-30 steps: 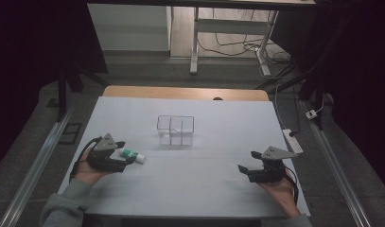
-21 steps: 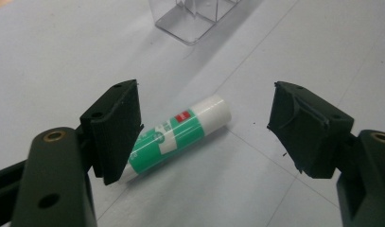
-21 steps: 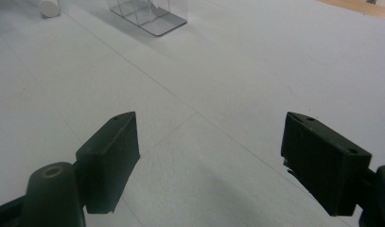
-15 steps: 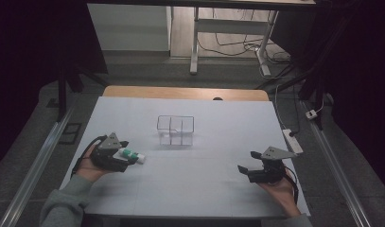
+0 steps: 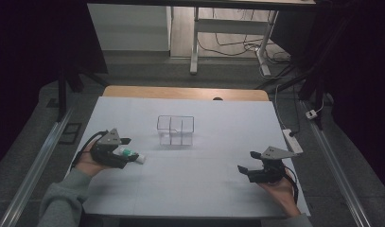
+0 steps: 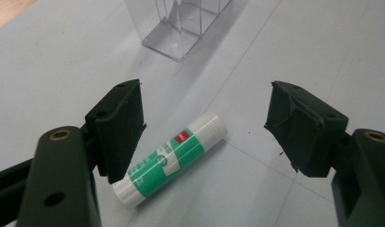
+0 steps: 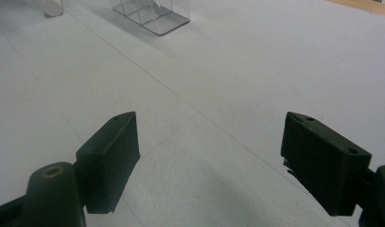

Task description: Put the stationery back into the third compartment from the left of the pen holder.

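**Straddling a glue stick with spread jaws**

Looking down from the high view, a white table [image 5: 199, 189] carries a clear divided container [image 5: 175, 130] near its middle. The left gripper [image 5: 128, 156] sits at the table's left side, held in the person's left hand [image 5: 88, 163], with a green-and-white glue stick [image 5: 131, 154] lying on the surface at its tip. The right gripper [image 5: 243, 169] rests low over the right side of the table, well apart from the container, held in the right hand [image 5: 277, 189].

From the left gripper view, the left gripper [image 6: 204, 125] has its jaws spread wide, one on each side of the glue stick [image 6: 171, 158]. The stick lies flat on the table, angled, close beside the left-hand jaw and well clear of the other; whether it touches the near jaw cannot be told. The clear container [image 6: 180, 23] stands beyond it.

From the right gripper view, the right gripper [image 7: 209, 156] has its jaws spread wide with bare table [image 7: 218, 85] between them. The clear container [image 7: 150, 14] stands far off at the top edge, and a small white round end [image 7: 52, 7] shows at the top left corner.
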A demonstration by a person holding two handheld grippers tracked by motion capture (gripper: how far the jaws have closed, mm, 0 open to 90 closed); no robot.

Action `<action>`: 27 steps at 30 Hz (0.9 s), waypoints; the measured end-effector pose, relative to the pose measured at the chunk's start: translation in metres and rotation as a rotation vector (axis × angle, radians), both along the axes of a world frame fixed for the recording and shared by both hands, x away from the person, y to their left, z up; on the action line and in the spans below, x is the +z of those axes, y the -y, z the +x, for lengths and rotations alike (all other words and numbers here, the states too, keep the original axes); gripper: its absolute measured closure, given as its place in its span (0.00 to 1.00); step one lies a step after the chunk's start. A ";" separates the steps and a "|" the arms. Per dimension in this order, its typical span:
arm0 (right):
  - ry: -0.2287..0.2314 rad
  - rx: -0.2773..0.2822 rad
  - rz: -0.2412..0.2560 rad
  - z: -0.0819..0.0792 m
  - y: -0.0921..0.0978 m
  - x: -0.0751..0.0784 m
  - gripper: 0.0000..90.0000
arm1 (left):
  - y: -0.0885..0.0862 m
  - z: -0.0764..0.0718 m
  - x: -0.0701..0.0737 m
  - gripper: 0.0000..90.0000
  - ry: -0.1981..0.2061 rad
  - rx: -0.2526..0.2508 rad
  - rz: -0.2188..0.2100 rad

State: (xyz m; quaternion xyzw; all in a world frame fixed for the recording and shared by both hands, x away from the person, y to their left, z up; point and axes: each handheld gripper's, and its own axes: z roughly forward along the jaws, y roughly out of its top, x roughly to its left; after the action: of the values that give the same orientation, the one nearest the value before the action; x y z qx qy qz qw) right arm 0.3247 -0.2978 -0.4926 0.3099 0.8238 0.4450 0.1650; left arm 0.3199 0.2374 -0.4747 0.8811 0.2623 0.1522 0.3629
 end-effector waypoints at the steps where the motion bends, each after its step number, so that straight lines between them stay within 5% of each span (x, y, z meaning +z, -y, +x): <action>1: 0.000 0.000 0.000 0.000 0.000 0.000 0.22 | 0.000 0.000 0.000 0.31 0.000 0.000 0.000; 5: -0.003 0.002 -0.008 0.000 0.000 0.001 0.22 | -0.002 0.004 0.003 0.31 -0.006 -0.029 0.005; 9: -0.001 -0.002 -0.008 0.001 0.001 0.001 0.22 | -0.003 0.009 0.010 0.30 0.009 -0.087 0.140; 12: -0.005 -0.001 -0.007 0.001 0.000 0.000 0.22 | -0.006 0.013 0.015 0.30 0.006 -0.119 0.167; 27: -0.012 0.003 -0.008 -0.001 0.000 0.000 0.22 | 0.008 0.030 0.017 0.33 -0.026 -0.281 0.211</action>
State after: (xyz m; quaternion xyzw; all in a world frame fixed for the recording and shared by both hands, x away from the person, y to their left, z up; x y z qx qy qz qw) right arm 0.3242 -0.2982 -0.4931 0.3108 0.8271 0.4400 0.1605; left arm 0.3500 0.2297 -0.4573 0.9442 0.1240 0.1152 0.2826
